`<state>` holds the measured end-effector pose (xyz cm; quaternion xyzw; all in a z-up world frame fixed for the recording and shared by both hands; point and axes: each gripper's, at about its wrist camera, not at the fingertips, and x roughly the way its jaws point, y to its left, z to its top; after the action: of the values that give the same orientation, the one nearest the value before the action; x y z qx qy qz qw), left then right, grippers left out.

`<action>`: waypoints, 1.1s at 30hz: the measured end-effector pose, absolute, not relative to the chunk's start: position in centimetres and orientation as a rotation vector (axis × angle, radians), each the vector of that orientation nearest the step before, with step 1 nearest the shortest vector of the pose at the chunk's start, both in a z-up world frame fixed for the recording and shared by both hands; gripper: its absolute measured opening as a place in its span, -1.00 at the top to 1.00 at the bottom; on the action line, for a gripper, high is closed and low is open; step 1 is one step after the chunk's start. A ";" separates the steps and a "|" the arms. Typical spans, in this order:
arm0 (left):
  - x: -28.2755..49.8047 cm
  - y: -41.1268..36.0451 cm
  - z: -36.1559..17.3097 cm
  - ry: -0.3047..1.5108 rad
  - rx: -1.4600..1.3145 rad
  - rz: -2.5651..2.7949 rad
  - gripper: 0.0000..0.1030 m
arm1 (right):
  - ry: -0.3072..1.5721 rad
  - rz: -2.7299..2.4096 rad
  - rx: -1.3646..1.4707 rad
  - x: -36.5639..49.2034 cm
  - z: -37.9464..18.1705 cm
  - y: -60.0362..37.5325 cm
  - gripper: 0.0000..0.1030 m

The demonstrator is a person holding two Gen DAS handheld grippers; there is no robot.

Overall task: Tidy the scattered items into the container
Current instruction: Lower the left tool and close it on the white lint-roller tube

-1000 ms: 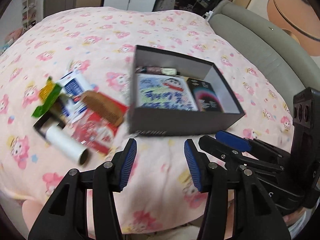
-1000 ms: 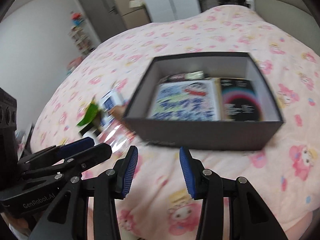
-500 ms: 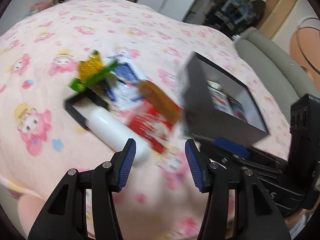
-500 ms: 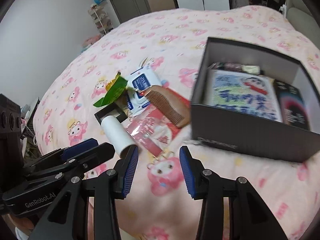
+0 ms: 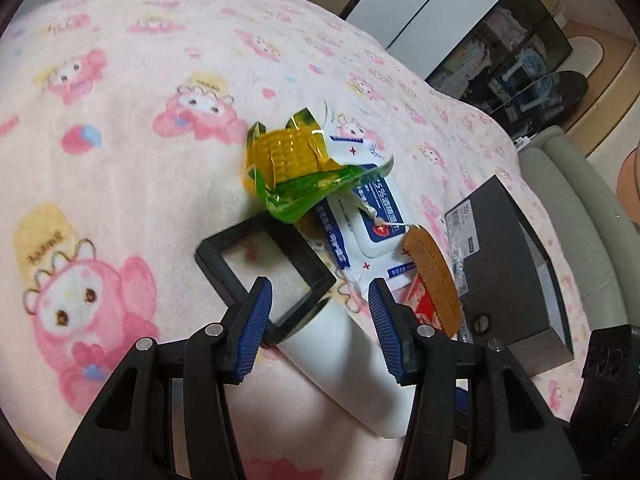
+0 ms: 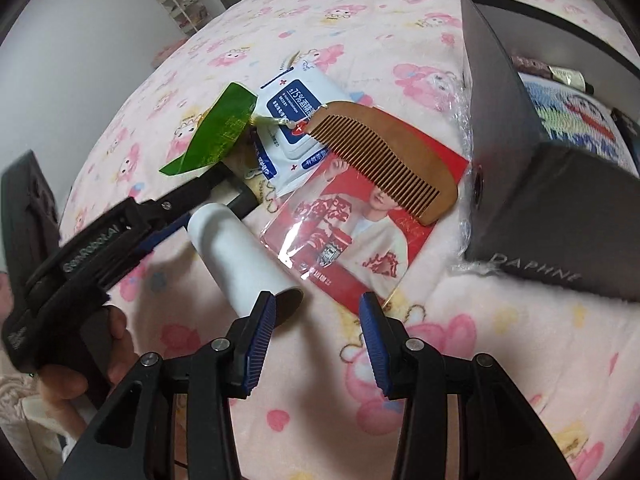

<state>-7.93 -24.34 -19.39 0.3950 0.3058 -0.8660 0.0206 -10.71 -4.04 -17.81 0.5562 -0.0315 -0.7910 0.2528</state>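
On the pink blanket lie a white roller with a black frame handle, a yellow-green corn packet, a white-blue wipes pack, a brown comb and a red photo card. The dark box stands at the right with a few items inside. My left gripper is open, its jaws either side of the roller's handle end. My right gripper is open just short of the roller's end and the card.
A grey sofa edge runs behind the box. Shelves and cabinets stand beyond the bed. The hand holding the left gripper shows at lower left in the right wrist view.
Both grippers swung left from the box to the pile and moved in close. The left gripper now straddles the roller's handle end. Both stayed open.
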 end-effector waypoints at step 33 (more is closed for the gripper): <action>-5.4 -23.2 -19.4 1.000 1.390 -2.707 -0.16 | -0.237 -2.162 1.560 -11.1 -18.8 -2.3 0.22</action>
<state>-5.38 -23.15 -19.38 0.4338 0.3120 -0.8447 -0.0310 -11.14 -2.31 -18.83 0.5671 -0.0863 -0.7860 0.2306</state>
